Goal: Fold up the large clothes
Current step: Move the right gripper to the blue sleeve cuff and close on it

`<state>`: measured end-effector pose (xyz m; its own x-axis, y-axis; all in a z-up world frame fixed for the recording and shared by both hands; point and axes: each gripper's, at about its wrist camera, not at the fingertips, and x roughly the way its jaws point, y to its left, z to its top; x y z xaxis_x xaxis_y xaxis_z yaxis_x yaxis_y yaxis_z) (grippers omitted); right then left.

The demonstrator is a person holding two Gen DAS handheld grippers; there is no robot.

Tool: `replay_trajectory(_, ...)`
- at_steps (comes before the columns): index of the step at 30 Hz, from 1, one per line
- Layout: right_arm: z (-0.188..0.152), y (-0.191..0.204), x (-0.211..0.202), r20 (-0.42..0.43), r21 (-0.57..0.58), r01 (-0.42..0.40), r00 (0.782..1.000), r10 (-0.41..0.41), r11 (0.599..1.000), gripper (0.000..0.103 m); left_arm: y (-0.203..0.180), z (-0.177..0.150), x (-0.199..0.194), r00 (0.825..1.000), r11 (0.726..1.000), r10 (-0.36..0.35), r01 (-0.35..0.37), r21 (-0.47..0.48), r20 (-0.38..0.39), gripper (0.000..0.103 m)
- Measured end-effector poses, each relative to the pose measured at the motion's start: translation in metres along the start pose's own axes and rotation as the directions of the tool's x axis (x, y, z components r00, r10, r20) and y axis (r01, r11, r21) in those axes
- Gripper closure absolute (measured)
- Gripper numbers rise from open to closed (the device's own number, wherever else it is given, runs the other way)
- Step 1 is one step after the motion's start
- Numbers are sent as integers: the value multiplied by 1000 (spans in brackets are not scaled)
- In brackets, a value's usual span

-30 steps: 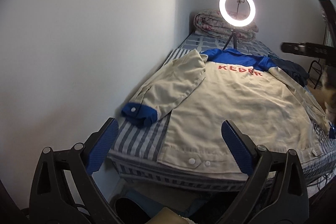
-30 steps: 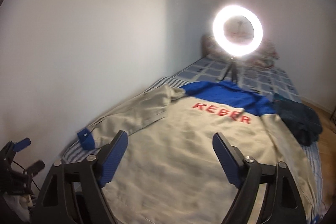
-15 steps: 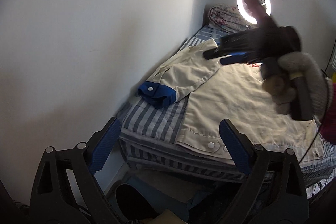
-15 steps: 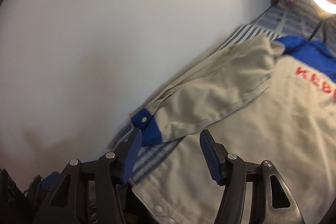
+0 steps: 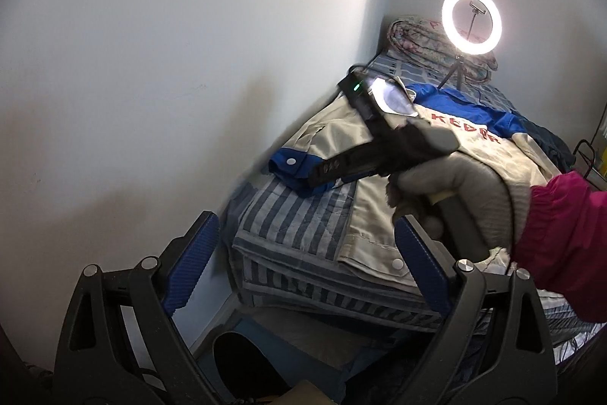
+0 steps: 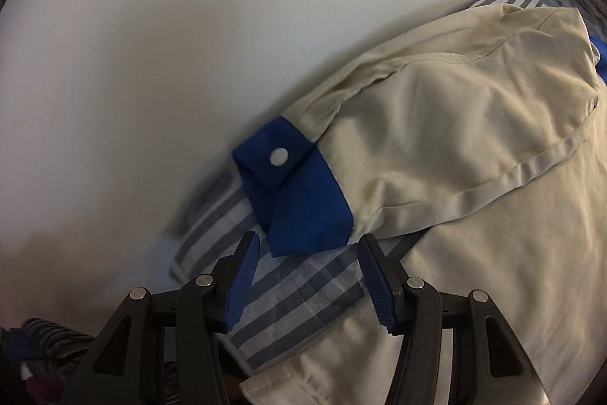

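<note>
A beige jacket (image 6: 474, 253) with a blue yoke and red lettering lies back-up on the striped bed (image 5: 296, 215). Its sleeve (image 6: 436, 124) is folded across the body and ends in a blue cuff (image 6: 299, 204) with a white snap, near the wall. My right gripper (image 6: 307, 240) points down at that cuff. Its jaws are closing, and the cuff's lower edge lies just past the tips, untouched by the pads. In the left wrist view, a gloved hand (image 5: 455, 188) with a magenta sleeve holds this gripper over the cuff (image 5: 288, 164). My left gripper (image 5: 305, 222) stands open and empty short of the bed's foot.
A white wall (image 5: 151, 63) runs close along the bed's left side. A lit ring light (image 5: 471, 21) on a small tripod and a folded quilt (image 5: 417, 37) stand at the bed's far end. A dark garment (image 5: 546, 139) lies at the jacket's far right. Dark clutter (image 5: 242, 359) sits below the bed's foot.
The right gripper has swung down and left from the jacket's back to the blue cuff, and its jaws have narrowed. The left gripper has shifted a little; its jaws stay wide.
</note>
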<state>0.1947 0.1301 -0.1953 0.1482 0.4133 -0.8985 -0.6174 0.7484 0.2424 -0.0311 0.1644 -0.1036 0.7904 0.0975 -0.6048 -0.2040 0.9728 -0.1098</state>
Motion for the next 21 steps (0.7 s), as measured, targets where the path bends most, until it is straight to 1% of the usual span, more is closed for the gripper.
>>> replay_trajectory(1,0,1,6,-12,-10,23,1000,-23,1000,58,0,0,-1,1000,1000,0,0,1,2,7)
replay_trajectory(2,1,2,13,-27,-14,34,999,-34,999,78,-1,0,-2,1000,1000,0,0,4,6,8)
replay_trajectory(3,1,1,16,-34,-15,51,998,-52,999,87,-1,0,-3,1000,1000,-1,1,7,9,9)
replay_trajectory(4,2,0,16,-28,-17,54,998,-55,998,91,-1,0,-4,1000,1000,-3,2,11,12,13)
replay_trajectory(5,2,-2,14,-18,-16,36,999,-37,999,98,-2,0,-4,1000,1000,-3,3,17,11,15)
replay_trajectory(7,4,-6,7,4,-18,35,999,-35,999,99,-3,0,-1,1000,1000,-13,13,21,6,19)
replay_trajectory(8,4,-7,-2,20,-38,44,999,-44,998,100,-4,0,0,1000,1000,-19,19,24,1,20)
replay_trajectory(11,1,-9,-29,52,-90,72,996,-67,993,100,-4,2,1,999,999,-39,39,18,-7,20)
replay_trajectory(14,-10,-16,-58,76,-133,94,993,-85,987,100,-6,6,0,998,998,-58,58,11,-7,21)
replay_trajectory(17,-26,-29,-85,91,-166,127,989,-113,978,100,-10,13,3,996,996,-85,86,11,-19,22)
replay_trajectory(20,-38,-48,-96,81,-154,135,989,-124,979,100,-20,25,13,991,992,-123,124,13,-56,28)
replay_trajectory(21,-44,-47,-93,74,-145,129,990,-119,981,100,-23,28,17,989,991,-131,132,18,-67,29)
